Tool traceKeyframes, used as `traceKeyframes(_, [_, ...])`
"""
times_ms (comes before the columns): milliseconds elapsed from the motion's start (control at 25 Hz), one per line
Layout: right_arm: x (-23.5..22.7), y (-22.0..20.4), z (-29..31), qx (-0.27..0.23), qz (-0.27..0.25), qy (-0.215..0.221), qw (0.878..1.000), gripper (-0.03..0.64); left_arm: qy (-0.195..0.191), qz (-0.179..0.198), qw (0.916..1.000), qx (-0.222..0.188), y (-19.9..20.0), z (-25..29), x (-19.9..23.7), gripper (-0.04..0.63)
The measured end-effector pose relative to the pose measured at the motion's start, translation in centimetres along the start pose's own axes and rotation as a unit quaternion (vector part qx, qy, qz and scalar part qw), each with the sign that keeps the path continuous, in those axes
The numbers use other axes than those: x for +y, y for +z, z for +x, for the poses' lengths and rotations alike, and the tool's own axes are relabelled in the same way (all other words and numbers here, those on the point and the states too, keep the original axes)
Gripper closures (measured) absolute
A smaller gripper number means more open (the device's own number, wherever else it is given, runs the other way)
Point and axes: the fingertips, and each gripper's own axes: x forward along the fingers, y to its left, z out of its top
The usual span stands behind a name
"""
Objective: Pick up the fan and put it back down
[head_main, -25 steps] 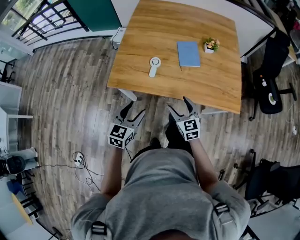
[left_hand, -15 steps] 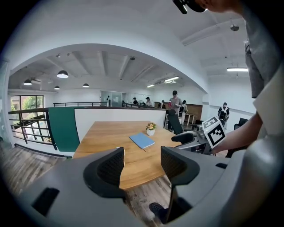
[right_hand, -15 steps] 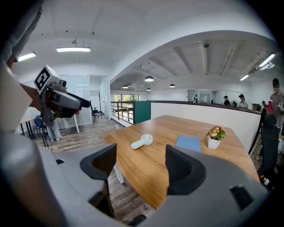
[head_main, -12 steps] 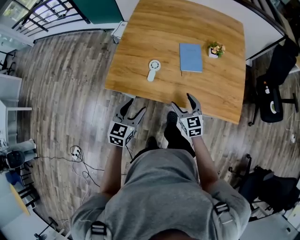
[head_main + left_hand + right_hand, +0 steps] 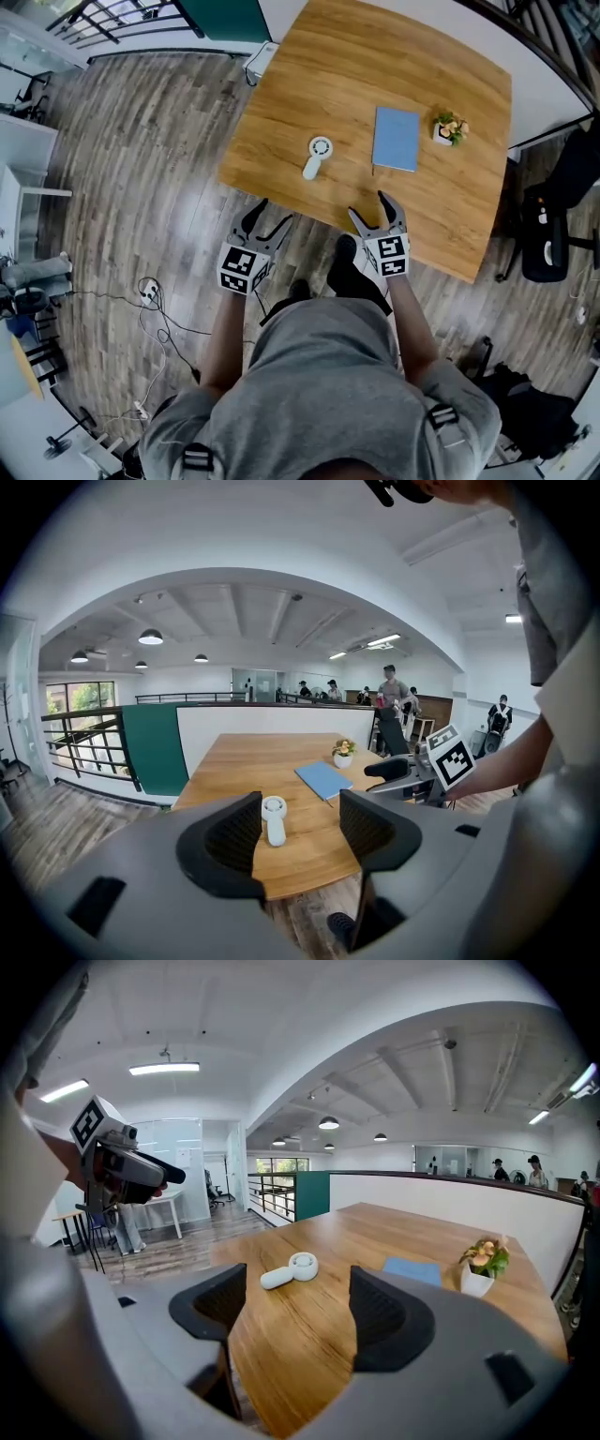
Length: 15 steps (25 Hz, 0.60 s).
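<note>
Wood table (image 5: pixel 450 216) is carrying the fan (image 5: pixel 317 157) flat near its near edge, handle pointing back at that edge, lying ahead between left gripper (image 5: pixel 269 217) and right gripper (image 5: pixel 368 206), both hanging empty with jaws spread, about equally near.

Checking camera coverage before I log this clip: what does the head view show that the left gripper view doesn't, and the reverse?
Only the head view: loose cables on the plank floor, and the square-marker cube on the left gripper.
Only the left gripper view: hanging ceiling lamps and distant people standing beyond the table.
Both: the wooden table, with the white handheld fan, blue notebook and small potted plant on it, plus the right gripper, jaws apart.
</note>
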Motion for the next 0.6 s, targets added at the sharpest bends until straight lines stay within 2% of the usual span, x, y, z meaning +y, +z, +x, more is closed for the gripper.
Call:
traceKeyframes(320, [-1.5, 1.5, 2.5, -0.008, -0.016, 0.039, 0.999, 0.264, 0.034, -0.012, 0.9993, 0.008, 0.2, 1.3, 0.1, 0.321])
traceKeyframes(600, [-3.9, 2.3, 3.1, -0.014, -0.016, 0.050, 0.999, 0.267, 0.053, -0.008, 0.9986, 0.004, 1.8, 2.8, -0.6, 0.321])
